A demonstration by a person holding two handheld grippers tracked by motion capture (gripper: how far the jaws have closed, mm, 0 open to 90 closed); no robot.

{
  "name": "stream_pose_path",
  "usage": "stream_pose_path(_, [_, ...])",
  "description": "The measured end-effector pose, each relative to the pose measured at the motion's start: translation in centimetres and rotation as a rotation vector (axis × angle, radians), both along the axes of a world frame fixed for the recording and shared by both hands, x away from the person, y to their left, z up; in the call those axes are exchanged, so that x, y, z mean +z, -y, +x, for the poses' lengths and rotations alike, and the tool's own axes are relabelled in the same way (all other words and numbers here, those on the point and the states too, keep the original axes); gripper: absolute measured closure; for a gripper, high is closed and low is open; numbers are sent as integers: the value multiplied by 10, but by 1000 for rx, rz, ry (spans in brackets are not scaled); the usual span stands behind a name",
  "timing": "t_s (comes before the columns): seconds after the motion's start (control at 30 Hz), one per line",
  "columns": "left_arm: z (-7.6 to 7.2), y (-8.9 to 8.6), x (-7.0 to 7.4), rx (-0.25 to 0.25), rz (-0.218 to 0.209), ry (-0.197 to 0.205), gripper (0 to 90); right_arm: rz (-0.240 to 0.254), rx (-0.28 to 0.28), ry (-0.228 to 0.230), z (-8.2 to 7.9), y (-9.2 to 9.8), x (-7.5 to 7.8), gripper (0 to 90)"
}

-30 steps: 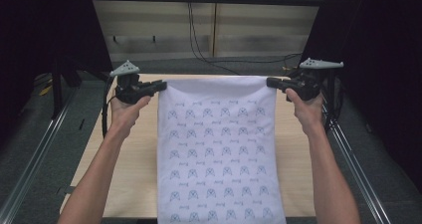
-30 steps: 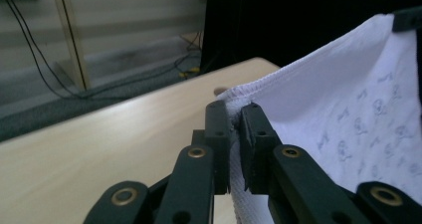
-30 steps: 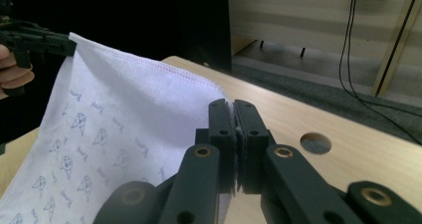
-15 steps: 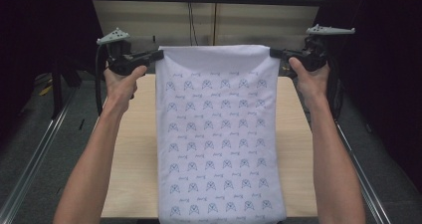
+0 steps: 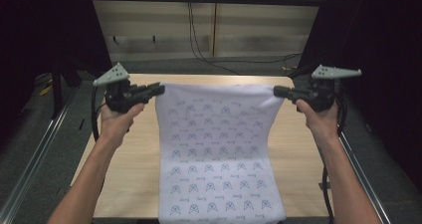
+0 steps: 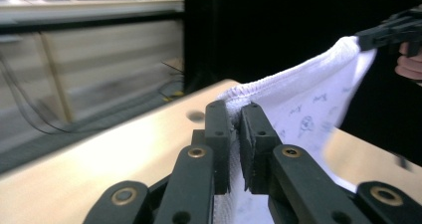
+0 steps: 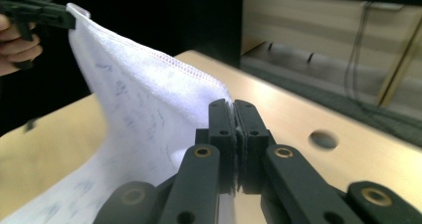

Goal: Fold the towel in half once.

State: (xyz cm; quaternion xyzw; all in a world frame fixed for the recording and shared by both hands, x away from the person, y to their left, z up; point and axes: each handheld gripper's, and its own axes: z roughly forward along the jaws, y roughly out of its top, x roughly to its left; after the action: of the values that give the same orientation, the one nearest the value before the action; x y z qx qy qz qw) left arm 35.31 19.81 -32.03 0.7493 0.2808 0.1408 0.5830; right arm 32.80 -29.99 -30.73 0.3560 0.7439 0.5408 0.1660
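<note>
The left gripper (image 5: 158,89) pinches the far left corner of the towel (image 5: 216,149), its jaws pressed together on the hem. In the left gripper view the two black jaws (image 6: 235,134) clamp the white cloth between their pads, and the towel's edge (image 6: 303,94) runs away from them up to the right, to where the right gripper (image 6: 370,37) grips the other corner.

The right gripper (image 5: 277,91) pinches the far right corner in the same way. In the right gripper view its jaws (image 7: 234,134) are closed tight on the stitched hem, and the towel (image 7: 144,104) stretches from them up to the left, ending at the left gripper (image 7: 62,19) and the hand (image 7: 17,42) that holds it.

Between the two grippers the towel's top edge is pulled nearly taut, sagging a little in the middle, and is held above the table (image 5: 134,154). Below the grippers the cloth hangs and then lies flat on the table, running toward the person and reaching the near edge. It is white with rows of small dark blue motifs. Both grippers point inward, toward each other, each carrying a grey three-cornered plate on top. The left hand (image 5: 117,122) sits just below and behind its gripper, the right hand (image 5: 318,117) likewise; the forearms come in from the near side, on either side of the towel.
</note>
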Motion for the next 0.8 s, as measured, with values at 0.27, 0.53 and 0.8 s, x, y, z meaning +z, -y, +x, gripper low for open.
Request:
stream_pose_path(0.27, [-66,-10,-65,-46,58,-130,839,-51,76,-128,-75,-5,-58,879])
stream_pose_path(0.53, [-110,-3,-124,-98,233,-286,838,-85,108,-293,-123,-8,-124,879])
stream_pose_path(0.8, [-112,9,-167,-124,334,-410,837,-187,114,-479,-128,-16,-176,879])
